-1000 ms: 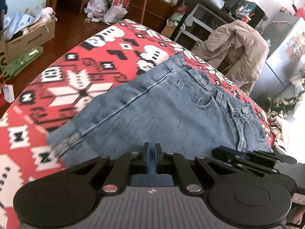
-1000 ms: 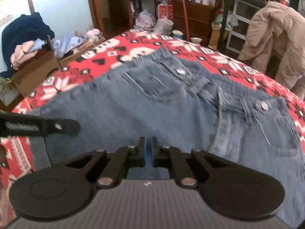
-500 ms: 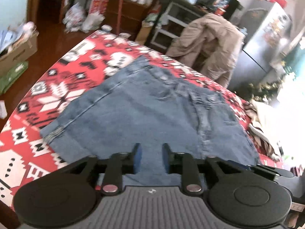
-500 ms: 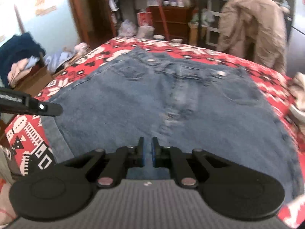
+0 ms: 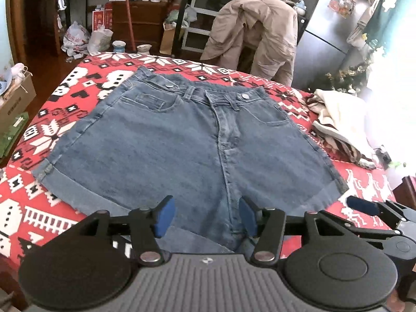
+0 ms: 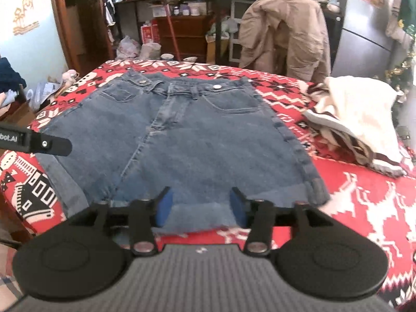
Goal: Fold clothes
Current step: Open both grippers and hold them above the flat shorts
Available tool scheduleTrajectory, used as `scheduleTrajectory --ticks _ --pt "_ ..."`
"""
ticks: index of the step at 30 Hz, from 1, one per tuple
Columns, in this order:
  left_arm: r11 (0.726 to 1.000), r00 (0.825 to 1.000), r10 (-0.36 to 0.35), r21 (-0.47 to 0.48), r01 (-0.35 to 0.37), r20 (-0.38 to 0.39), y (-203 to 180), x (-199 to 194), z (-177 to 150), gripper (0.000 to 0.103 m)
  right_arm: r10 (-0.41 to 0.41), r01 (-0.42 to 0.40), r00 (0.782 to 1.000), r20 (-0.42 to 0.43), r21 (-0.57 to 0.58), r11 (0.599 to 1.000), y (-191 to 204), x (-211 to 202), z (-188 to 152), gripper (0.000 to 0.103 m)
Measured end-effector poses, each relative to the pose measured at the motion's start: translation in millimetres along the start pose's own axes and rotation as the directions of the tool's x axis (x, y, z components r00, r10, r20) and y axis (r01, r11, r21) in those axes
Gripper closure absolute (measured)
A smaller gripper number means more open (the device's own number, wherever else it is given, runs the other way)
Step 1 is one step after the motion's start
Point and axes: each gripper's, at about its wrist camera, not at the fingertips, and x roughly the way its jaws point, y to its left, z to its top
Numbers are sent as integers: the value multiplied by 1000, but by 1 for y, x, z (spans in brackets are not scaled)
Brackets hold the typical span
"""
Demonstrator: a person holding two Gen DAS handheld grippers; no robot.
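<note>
Denim shorts [image 5: 182, 143] lie flat, waistband far, on the red patterned blanket [image 5: 65, 104]. Left gripper [image 5: 205, 217] and right gripper [image 6: 199, 205] hover above the near hems, jaws opening, gripping nothing.

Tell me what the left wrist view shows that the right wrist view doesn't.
Only the left wrist view shows the right gripper from outside, at the lower right. Only the right wrist view shows the light blue wall with gold decoration. Both share the denim shorts lying flat on the red patterned cloth, the cream garment and the tan jacket.
</note>
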Motion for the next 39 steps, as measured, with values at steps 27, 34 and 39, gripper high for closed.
scheduleTrajectory --ticks 27,34,39 --pt "962 965 237 115 -249 110 34 86 25 24 -147 155 985 95 -85 984 -51 58 -8 1" --pt "975 972 196 81 -207 128 55 105 28 40 -98 100 995 27 -76 992 -52 82 -5 4" --pt "969 968 206 105 -222 146 57 115 27 43 -79 79 997 -8 -36 996 -61 100 1 22"
